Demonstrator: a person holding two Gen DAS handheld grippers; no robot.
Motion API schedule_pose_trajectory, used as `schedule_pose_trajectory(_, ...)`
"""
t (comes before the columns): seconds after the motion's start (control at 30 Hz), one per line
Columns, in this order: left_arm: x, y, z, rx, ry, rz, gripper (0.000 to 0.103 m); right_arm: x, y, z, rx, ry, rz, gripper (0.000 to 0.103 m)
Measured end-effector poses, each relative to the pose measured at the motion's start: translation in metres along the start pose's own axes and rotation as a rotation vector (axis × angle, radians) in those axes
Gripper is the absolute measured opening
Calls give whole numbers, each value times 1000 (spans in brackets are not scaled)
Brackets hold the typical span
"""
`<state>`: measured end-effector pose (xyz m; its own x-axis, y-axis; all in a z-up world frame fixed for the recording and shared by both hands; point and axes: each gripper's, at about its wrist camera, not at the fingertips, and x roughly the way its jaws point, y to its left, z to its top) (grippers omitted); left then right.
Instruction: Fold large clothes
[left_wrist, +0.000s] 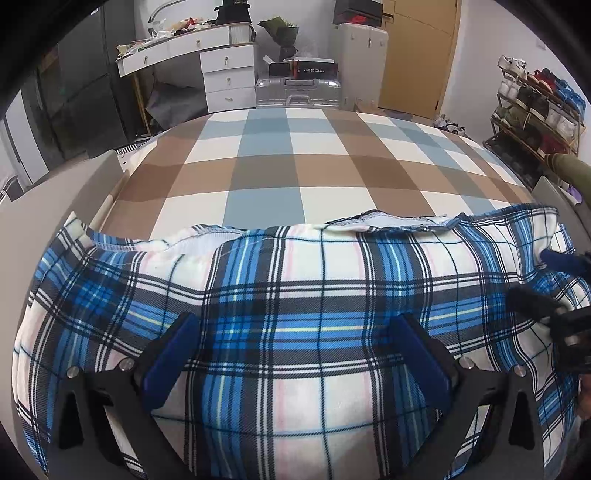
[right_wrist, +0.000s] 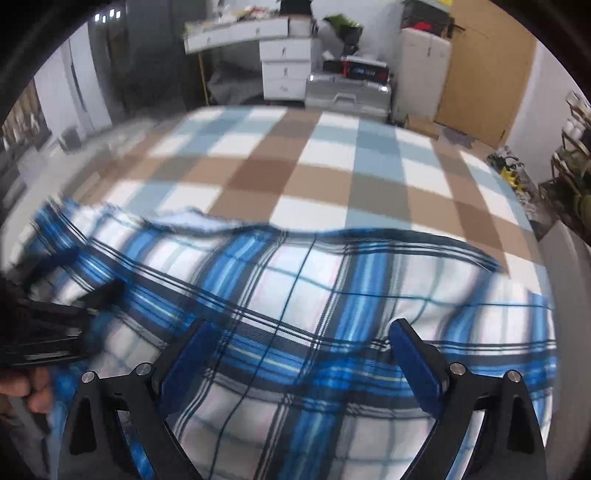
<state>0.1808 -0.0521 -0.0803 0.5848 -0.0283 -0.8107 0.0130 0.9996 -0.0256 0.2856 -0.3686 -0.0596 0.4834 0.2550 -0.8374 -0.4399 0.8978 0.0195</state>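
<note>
From the left wrist, the left claw (left_wrist: 295, 328) stands spread wide above a blue plaid garment (left_wrist: 303, 295), nothing pinched between its blue pads. The garment lies across the near end of a bed (left_wrist: 280, 162) covered in brown, blue and white checks, its stitched hem turned up along the far edge. At the right edge the other claw reaches onto the cloth. From the right wrist, blurred, the right claw (right_wrist: 299, 336) is likewise spread over the same plaid cloth, gripping nothing. A hand (right_wrist: 26, 391) holds the left tool at the lower left. White drawers (right_wrist: 286, 70) and a silver suitcase (right_wrist: 347, 94) stand beyond the bed.
</note>
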Motion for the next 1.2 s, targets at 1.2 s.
schedule_pose_trajectory(1.2, -1, -1, -1, 5, -11, 13, 102, -48, -110, -93, 129, -47, -84, 97)
